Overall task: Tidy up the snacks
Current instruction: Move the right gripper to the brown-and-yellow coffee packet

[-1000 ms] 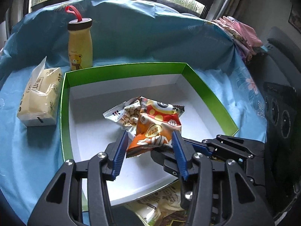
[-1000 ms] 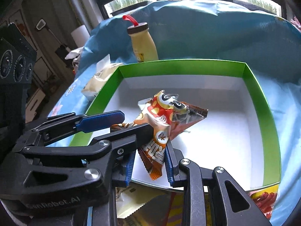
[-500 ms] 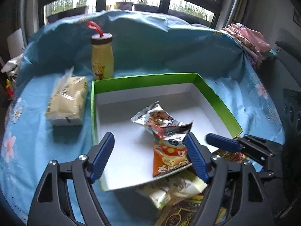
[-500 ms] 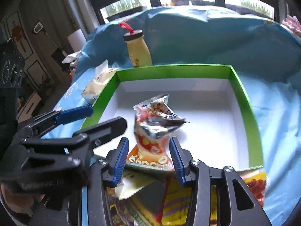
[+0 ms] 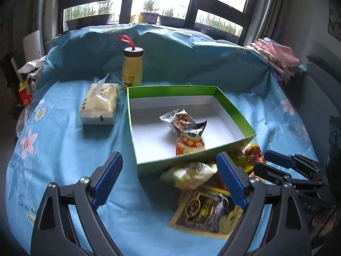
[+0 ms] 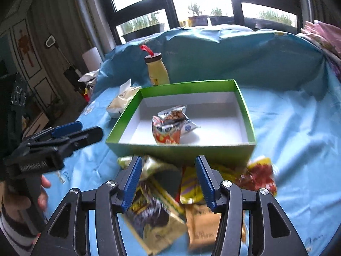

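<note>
Both left tongs [image 5: 169,177] and right tongs [image 6: 168,178] gape wide, holding nothing. Two crinkled foil snack packets [image 5: 187,131] lie inside the green-walled cardboard box [image 5: 234,111]; blurred loose packets [image 6: 170,209] before it are partly hidden.

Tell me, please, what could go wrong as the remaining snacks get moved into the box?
The loose packets overlap beside the green box, so the open right gripper may pinch two together. The left gripper hovers nearby and could collide with it.
</note>
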